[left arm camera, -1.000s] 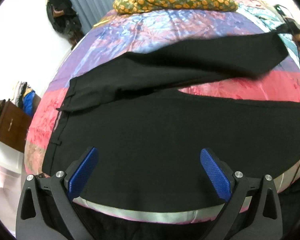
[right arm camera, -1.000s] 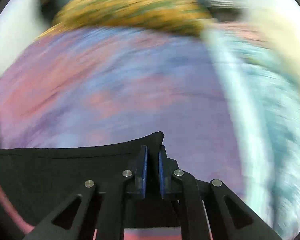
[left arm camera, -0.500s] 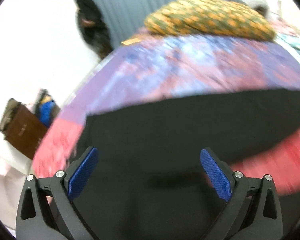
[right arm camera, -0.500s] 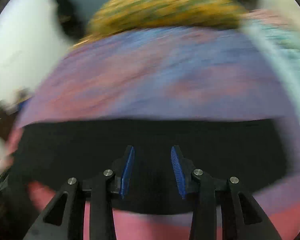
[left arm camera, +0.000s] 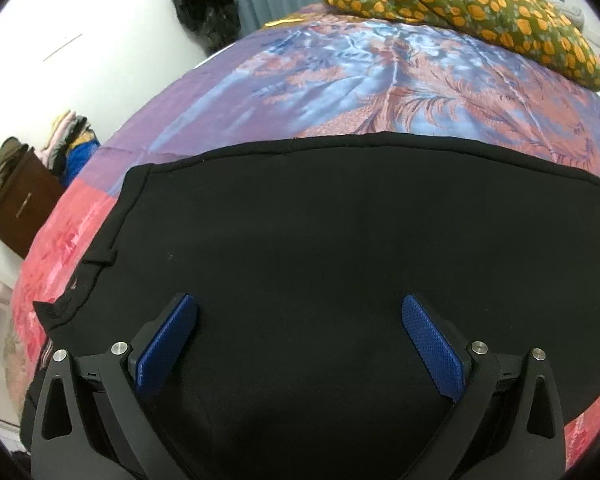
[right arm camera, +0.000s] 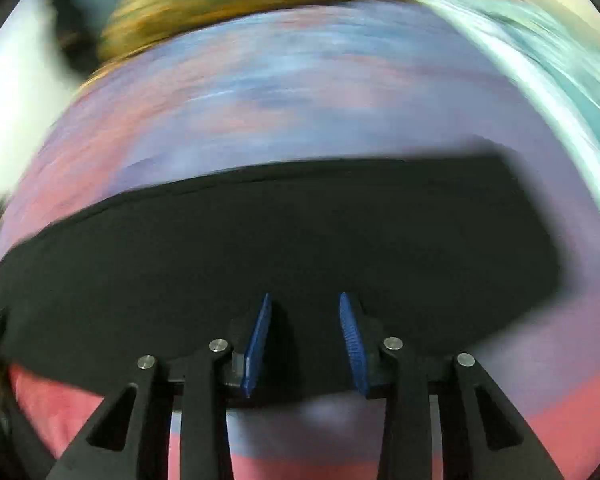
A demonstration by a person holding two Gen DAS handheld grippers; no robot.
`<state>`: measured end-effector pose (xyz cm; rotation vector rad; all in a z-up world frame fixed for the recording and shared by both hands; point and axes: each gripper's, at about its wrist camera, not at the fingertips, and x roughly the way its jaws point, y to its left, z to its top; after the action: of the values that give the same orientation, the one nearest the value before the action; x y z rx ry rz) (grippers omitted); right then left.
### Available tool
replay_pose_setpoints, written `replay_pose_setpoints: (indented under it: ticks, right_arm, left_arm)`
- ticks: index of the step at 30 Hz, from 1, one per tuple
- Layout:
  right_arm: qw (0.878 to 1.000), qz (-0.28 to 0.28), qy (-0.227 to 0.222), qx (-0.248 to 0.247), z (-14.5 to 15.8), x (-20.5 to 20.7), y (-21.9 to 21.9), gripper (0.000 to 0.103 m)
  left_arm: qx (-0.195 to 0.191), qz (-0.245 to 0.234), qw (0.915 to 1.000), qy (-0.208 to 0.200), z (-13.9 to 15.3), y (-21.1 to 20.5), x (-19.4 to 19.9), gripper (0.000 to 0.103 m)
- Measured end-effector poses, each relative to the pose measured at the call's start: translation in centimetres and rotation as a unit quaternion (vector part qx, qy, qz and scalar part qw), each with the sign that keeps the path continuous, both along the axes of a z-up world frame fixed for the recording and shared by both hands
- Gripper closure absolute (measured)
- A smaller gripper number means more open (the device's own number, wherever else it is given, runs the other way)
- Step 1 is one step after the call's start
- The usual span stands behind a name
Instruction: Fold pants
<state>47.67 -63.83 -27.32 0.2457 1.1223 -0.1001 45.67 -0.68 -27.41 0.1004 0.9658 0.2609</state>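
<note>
Black pants (left arm camera: 320, 240) lie flat on the patterned quilt (left arm camera: 380, 88), one leg folded over the other, with the waistband and a belt loop at the left edge. My left gripper (left arm camera: 299, 300) hovers just above the waist end, wide open, with nothing between its blue pads (left arm camera: 168, 344). In the blurred right wrist view the pants (right arm camera: 280, 248) show as a dark band across the bed. My right gripper (right arm camera: 304, 296) is over their near edge, and its jaws are closing with a gap left. No cloth is pinched between them.
An orange-spotted green pillow (left arm camera: 460, 8) rests at the head of the bed. A brown cabinet (left arm camera: 16, 208) with piled clothes (left arm camera: 72, 140) stands left of the bed. A dark bag (left arm camera: 204, 4) hangs on the wall. Teal bedding (right arm camera: 560, 72) lies far right.
The right gripper let go of the leg hem, which now lies on the other leg; its jaws opened, then narrowed. The left gripper moved in lower over the waist end.
</note>
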Motion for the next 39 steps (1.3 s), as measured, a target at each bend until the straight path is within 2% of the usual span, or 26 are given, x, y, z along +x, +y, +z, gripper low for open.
replay_pose_setpoints:
  ticks: [1,2,3,4,5,6,7,9,11,13,16,17,18,20,23,25,27,28,29,30,32,35,38,39]
  right_arm:
    - [0.999,-0.044,0.005,-0.029,0.8,-1.4,-3.2,0.081]
    - [0.995,-0.076,0.011,-0.069,2.0,-2.9,-5.1,0.076]
    - [0.993,-0.085,0.006,-0.083,3.3,-4.4,-6.3,0.076]
    - [0.993,-0.082,-0.003,-0.084,4.6,-6.0,-6.8,0.076]
    - [0.994,-0.069,-0.012,-0.083,6.1,-8.0,-6.7,0.068]
    - [0.995,-0.052,-0.014,-0.079,7.1,-9.6,-6.2,0.063]
    - [0.997,-0.026,-0.013,-0.07,8.1,-11.9,-5.4,0.053]
    - [0.999,0.012,-0.012,-0.045,8.5,-17.0,-3.2,0.048]
    - [0.999,0.035,0.005,-0.005,7.6,-22.2,-0.8,0.047]
    - [0.999,0.027,0.028,0.024,5.5,-26.7,0.2,0.047]
    - [0.996,-0.04,0.068,0.029,1.6,-31.7,-1.5,0.047]
    - [0.995,-0.072,0.065,0.035,0.9,-33.2,-2.5,0.051]
    - [0.994,-0.094,0.04,0.044,1.1,-34.5,-3.3,0.054]
    - [0.991,-0.124,0.046,0.014,1.8,-35.4,-3.7,0.053]
    - [0.99,-0.131,0.038,-0.024,3.8,-35.5,-2.5,0.052]
    - [0.993,-0.11,0.008,-0.052,6.4,-34.6,-0.3,0.052]
    - [0.99,-0.093,-0.037,-0.094,9.1,-34.0,3.0,0.043]
    - [0.988,-0.088,-0.064,-0.113,10.6,-34.4,4.8,0.029]
    - [0.984,-0.085,-0.088,-0.128,11.6,-34.4,6.2,0.009]
    - [0.98,-0.083,-0.115,-0.141,12.5,-34.2,8.1,0.001]
    - [0.979,-0.057,-0.145,-0.131,12.8,-32.8,11.8,0.0]
    - [0.992,-0.007,-0.113,-0.064,10.4,-30.1,17.2,0.0]
    - [0.995,0.026,-0.096,-0.03,7.5,-29.0,22.2,0.0]
    - [0.995,0.034,-0.094,-0.027,6.6,-28.9,23.4,0.0]
  left_arm:
    - [0.004,0.0,1.0,0.0,0.1,-0.1,0.0,0.0]
    - [0.008,-0.001,1.0,0.002,0.3,-0.6,-0.2,0.001]
    - [0.017,-0.002,0.9998,0.009,0.8,-0.9,-0.2,0.001]
    - [0.027,-0.005,0.9995,0.014,1.4,-1.2,-0.6,0.001]
    - [0.03,-0.013,0.9994,0.013,2.1,-1.5,-1.4,0.001]
    - [0.024,-0.033,0.9992,0.007,3.0,-1.9,-2.8,0.001]
    - [0.014,-0.052,0.9985,0.0,3.9,-2.4,-4.3,0.001]
    - [0.001,-0.084,0.9965,-0.002,4.9,-3.1,-7.4,0.001]
    - [-0.009,-0.105,0.9944,0.008,5.0,-3.5,-10.5,0.001]
    - [-0.013,-0.112,0.9932,0.03,4.1,-3.5,-13.4,0.001]
    - [-0.005,-0.101,0.9929,0.063,1.8,-2.7,-16.2,0.0]
    - [-0.023,-0.087,0.9946,0.052,1.8,-1.6,-17.2,0.0]
    - [-0.031,-0.07,0.9957,0.052,1.8,-0.8,-17.6,0.0]
    - [-0.036,-0.045,0.9966,0.059,1.9,0.6,-17.8,0.0]
    - [-0.04,-0.01,0.9971,0.064,2.6,2.4,-18.0,0.001]
    - [-0.036,-0.008,0.9975,0.06,3.5,2.7,-18.1,0.001]
    - [-0.027,-0.017,0.9985,0.046,4.3,2.3,-18.5,0.001]
    - [-0.026,-0.024,0.9987,0.038,4.7,2.0,-18.6,0.001]
    - [-0.026,-0.031,0.9986,0.032,5.1,1.6,-18.8,0.001]
    - [-0.027,-0.04,0.9985,0.026,5.5,1.1,-18.9,0.001]
    - [-0.032,-0.057,0.9977,0.015,6.2,0.2,-18.7,0.001]
    - [-0.032,-0.077,0.9965,0.011,6.2,-1.4,-17.7,0.001]
    - [-0.025,-0.091,0.9951,0.029,4.2,-2.8,-16.8,0.001]
    - [-0.013,-0.095,0.9939,0.054,2.5,-3.4,-16.5,0.0]
